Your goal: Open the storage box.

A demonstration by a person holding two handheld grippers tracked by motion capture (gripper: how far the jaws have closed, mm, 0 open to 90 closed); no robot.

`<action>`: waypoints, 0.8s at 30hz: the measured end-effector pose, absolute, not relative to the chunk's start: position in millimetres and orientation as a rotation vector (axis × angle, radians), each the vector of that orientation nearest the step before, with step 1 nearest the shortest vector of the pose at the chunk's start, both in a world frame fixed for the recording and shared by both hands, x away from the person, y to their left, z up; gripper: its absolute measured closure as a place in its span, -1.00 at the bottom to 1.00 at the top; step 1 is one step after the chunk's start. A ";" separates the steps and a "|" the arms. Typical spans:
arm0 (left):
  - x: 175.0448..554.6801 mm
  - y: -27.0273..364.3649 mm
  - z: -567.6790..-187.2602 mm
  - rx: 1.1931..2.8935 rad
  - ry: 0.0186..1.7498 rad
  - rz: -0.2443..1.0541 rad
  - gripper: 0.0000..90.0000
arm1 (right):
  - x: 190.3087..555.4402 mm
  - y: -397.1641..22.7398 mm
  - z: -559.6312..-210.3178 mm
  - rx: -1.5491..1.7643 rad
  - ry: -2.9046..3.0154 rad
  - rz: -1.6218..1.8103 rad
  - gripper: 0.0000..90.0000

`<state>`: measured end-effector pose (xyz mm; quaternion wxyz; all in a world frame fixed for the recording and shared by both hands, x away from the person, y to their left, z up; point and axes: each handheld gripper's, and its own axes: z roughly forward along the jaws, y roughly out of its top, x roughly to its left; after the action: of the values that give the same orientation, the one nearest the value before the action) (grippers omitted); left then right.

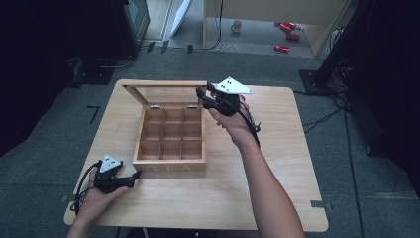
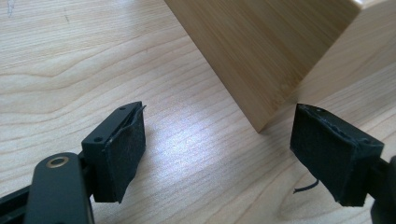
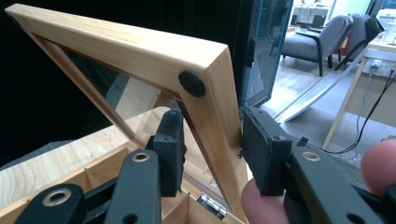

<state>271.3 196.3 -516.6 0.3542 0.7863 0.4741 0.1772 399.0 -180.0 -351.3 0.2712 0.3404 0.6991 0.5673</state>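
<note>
Right gripper (image 3: 210,144), fingers (image 3: 170,149) set on either side of the side rail of the lid (image 3: 140,56) of the wooden tea box (image 1: 171,136); the far pad touches the outer edge of the frame, the near pad lies at or just off the inner face, so the fingers are closing on or lightly pinching the rail, and full contact on both sides cannot be confirmed; the hold near the free corner, away from the hinge (image 3: 212,205), probably serves to keep the glazed lid raised or to swing it; a round black bumper (image 3: 192,83) sits at the corner of the frame, presumably to cushion the lid against the box; in the high view the right gripper (image 1: 205,96) is at the right end of the upright lid (image 1: 163,91), the lid standing at the rear of the box. Left gripper (image 2: 217,149), fingers (image 2: 123,149) spread wide and holding nothing; between them lies bare desk (image 2: 70,56), with a lower corner of the box (image 2: 261,60) just ahead and untouched; in the high view the left gripper (image 1: 131,179) rests low on the desk (image 1: 277,163) beside the front left corner of the box, possibly waiting to steady it. The box stands near the middle of the desk, its nine compartments empty; the front face bears the letters "TEA" (image 1: 171,169); no other writing is legible.
</note>
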 end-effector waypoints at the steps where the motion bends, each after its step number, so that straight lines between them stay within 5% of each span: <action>1: 271.3 196.3 -516.6 2.033 1.226 0.458 -0.58 | 400.7 -179.6 -350.2 0.925 1.881 1.525 0.36; 24: 271.7 197.1 -516.4 2.032 1.222 0.445 -0.58 | 459.0 -168.0 -333.6 1.103 1.808 1.453 0.48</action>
<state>271.7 197.1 -516.4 0.3564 0.7869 0.4734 0.1724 459.0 -168.0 -333.6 0.2829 0.4120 0.6752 0.5425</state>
